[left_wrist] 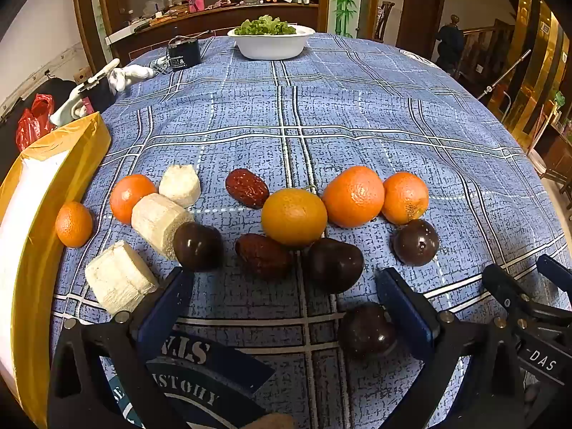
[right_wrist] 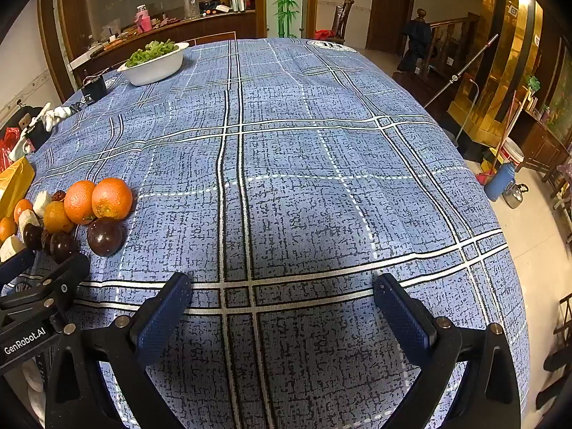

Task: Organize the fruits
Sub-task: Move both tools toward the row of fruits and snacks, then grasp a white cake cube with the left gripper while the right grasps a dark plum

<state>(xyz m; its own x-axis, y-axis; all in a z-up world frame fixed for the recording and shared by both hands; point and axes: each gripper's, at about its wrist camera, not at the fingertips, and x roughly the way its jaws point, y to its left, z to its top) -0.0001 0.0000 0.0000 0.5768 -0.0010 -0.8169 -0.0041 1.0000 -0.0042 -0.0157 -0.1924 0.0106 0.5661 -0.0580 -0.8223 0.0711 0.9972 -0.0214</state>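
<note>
Left wrist view shows the fruit strewn just ahead of the left tongs (left_wrist: 284, 286), whose blue-padded jaws stand spread wide and grasp nothing. One glossy dark purple passion fruit (left_wrist: 368, 329) sits on the cloth between the jaws, close against the right pad; whether it touches, I cannot tell. Beyond the fingertips lie two more dark fruits (left_wrist: 197, 246) and a wrinkled red date (left_wrist: 264, 255). Further out are the round orange mandarins (left_wrist: 354, 196), a second date (left_wrist: 246, 188) and pale peeled banana chunks (left_wrist: 159, 223). Off to the left of the tongs stands a yellow-edged cardboard box (left_wrist: 43, 193). At the far end of the blue plaid-covered bench (left_wrist: 357, 107) rests a white bowl of green lettuce (left_wrist: 271, 44).

From the right wrist view, the right tongs (right_wrist: 282, 295) are likewise released, with only bare cloth between them, and the fruit cluster (right_wrist: 107, 211) lies well off to their left.
</note>
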